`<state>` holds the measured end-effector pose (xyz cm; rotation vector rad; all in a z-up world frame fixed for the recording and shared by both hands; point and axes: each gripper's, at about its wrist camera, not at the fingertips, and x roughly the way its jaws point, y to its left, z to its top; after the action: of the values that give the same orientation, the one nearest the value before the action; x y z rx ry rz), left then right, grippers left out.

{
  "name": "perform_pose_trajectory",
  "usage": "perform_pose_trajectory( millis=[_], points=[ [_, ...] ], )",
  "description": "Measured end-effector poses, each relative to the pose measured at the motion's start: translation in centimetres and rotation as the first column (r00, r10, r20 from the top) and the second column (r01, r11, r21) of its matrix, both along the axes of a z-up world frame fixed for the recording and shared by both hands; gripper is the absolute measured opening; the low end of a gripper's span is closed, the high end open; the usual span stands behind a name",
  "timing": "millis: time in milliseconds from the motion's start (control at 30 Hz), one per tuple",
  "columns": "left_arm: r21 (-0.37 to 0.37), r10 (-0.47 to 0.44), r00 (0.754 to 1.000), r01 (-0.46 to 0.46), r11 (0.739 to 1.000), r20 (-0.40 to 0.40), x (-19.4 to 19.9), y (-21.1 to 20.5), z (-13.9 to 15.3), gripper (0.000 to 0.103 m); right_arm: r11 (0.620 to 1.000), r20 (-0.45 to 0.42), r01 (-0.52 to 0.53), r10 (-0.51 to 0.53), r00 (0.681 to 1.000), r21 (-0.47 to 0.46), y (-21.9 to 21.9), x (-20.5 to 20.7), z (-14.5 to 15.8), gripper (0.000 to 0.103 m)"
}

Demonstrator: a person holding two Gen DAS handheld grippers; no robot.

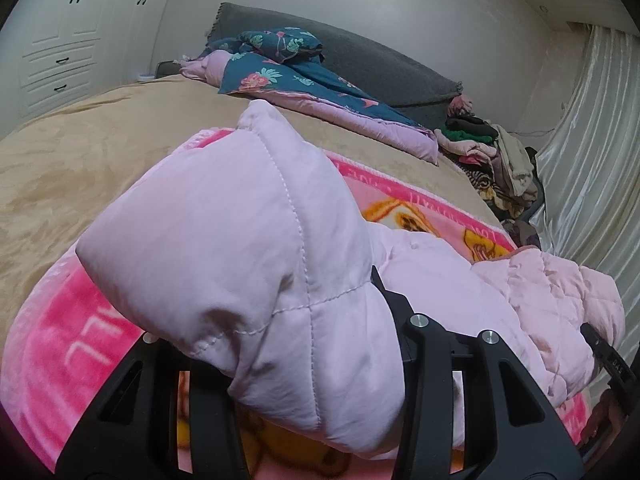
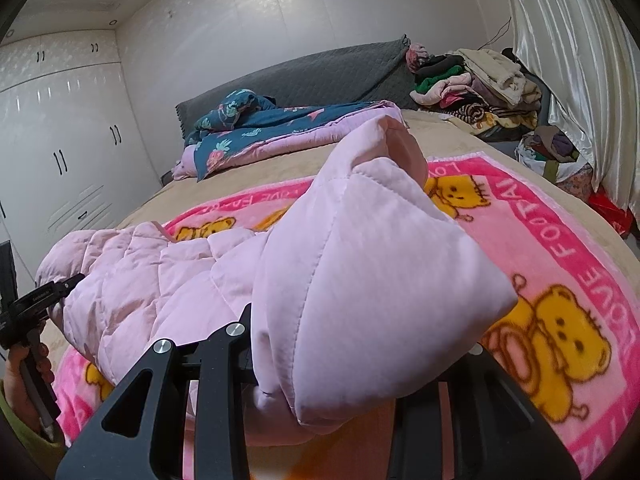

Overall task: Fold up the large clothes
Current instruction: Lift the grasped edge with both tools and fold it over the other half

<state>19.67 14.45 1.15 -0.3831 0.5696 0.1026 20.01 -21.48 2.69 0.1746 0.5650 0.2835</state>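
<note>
Because a padded jacket this bulky will not fold from one corner, I hold it at two places at once. My left gripper (image 1: 320, 364) has its fingers pinched on a thick puffed section of the pink quilted jacket (image 1: 248, 248), probably a sleeve, lifted clear of the bear-print blanket (image 1: 52, 344). My right gripper (image 2: 320, 372) has its fingers clamped on a matching fold of the same jacket (image 2: 360, 272). Between the two grips the quilted body sags onto the blanket, which is spread over the tan bed (image 1: 80, 152). Raising both ends lets me, I judge, swing them inward together over the body.
</note>
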Motion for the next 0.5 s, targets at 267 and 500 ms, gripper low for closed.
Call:
perform_pose_trajectory(
  millis=[267,500],
  points=[
    [0.022,-0.009,1.000,0.009,1.000,-0.009,-2.1,-0.3,-0.3,0.035,1.000,-0.008,0.001,-0.001,1.000,-0.008,-0.2,-3.1,-0.5,0.032],
    [0.057,-0.020,0.999,0.022,0.998,-0.029,-3.5,-1.0,-1.0,0.035,1.000,-0.042,0.009,-0.010,0.999,-0.011,-0.8,-4.8,-1.9,0.032]
  ],
)
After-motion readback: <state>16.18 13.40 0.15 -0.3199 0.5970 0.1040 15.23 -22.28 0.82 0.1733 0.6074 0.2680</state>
